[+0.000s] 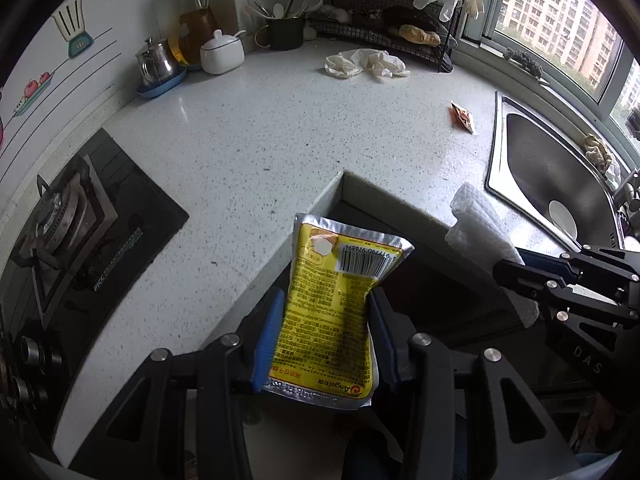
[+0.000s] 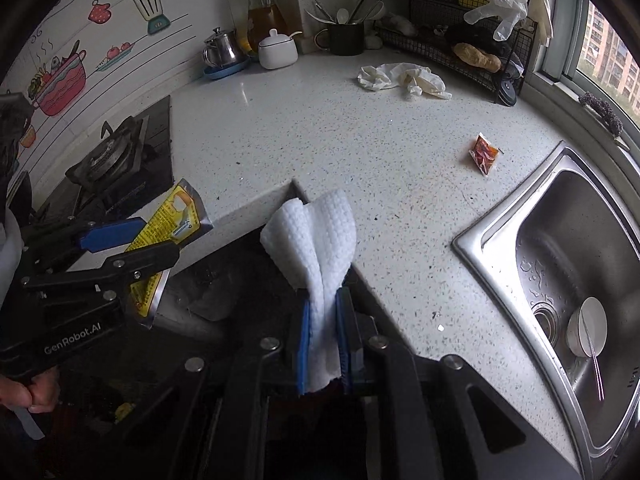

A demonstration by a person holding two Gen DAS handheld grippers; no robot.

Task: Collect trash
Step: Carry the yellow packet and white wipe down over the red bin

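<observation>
My left gripper is shut on a yellow foil packet, which stands upright between the blue pads, barcode at the top. My right gripper is shut on a white paper towel that fans out above its fingers. Both are held off the counter's inner corner, over a dark space below. The right wrist view shows the left gripper with the packet at the left. The left wrist view shows the right gripper and towel at the right. Crumpled gloves and a red sachet lie on the counter.
A steel sink with a white bowl is at the right. A gas stove is at the left. At the back stand a kettle, a white lidded jar, a utensil mug and a wire rack.
</observation>
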